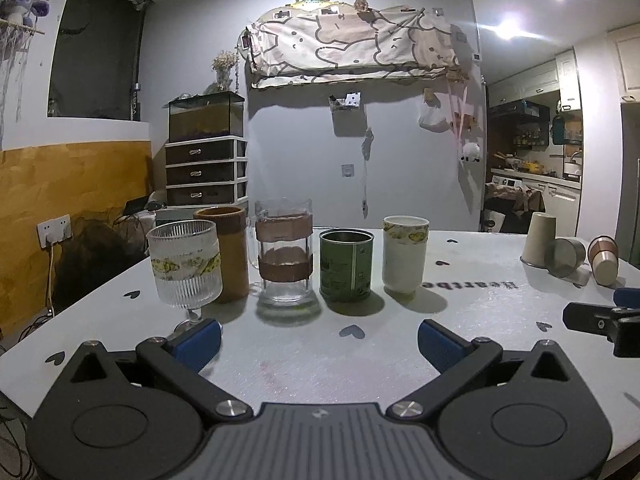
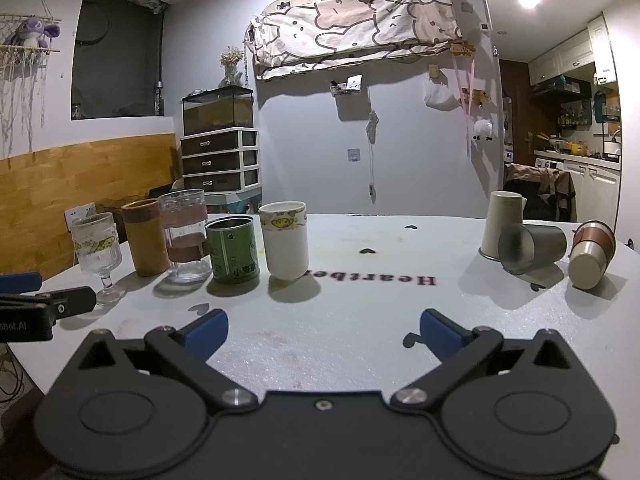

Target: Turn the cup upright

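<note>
At the table's far right a beige cup stands upside down, a grey cup lies on its side against it, and a tan cup with a brown band lies on its side. They also show in the left wrist view: beige, grey, tan. My right gripper is open and empty above the table, short of these cups. My left gripper is open and empty in front of a row of upright cups.
Upright in a row at the left: a ribbed stem glass, a brown cylinder, a glass mug, a green tin, a white cup. The white table has a near edge at the left.
</note>
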Motion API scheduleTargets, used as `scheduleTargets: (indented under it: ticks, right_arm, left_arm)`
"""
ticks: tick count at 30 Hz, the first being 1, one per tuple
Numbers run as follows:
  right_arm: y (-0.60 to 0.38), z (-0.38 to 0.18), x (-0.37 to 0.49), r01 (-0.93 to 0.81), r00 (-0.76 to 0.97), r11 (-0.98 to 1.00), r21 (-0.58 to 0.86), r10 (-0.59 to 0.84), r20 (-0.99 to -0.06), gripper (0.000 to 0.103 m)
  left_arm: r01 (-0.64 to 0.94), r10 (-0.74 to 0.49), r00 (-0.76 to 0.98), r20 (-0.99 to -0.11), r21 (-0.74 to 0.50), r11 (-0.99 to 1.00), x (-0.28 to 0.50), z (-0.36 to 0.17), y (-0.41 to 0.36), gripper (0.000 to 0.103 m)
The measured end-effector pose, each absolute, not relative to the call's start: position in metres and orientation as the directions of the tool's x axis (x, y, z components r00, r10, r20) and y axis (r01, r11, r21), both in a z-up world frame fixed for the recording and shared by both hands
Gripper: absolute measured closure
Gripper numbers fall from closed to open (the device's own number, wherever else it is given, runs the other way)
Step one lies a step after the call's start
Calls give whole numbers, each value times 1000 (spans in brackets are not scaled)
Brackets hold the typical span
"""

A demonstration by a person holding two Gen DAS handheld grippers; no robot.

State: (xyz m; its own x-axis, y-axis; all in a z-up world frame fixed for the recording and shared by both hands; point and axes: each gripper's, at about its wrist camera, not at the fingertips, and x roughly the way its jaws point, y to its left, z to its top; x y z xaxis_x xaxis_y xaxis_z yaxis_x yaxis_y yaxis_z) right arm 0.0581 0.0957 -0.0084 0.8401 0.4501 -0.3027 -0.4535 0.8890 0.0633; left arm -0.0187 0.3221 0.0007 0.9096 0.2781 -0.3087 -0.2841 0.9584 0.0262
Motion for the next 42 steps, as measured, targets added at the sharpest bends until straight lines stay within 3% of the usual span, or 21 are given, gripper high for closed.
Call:
scheduleTargets:
  ticks: [42]
  right_arm:
    - [98, -7, 57, -462, 837, 885, 56, 456, -301, 0]
  left_arm:
    - [-283, 272, 900, -340, 19, 959, -14, -3, 323, 0]
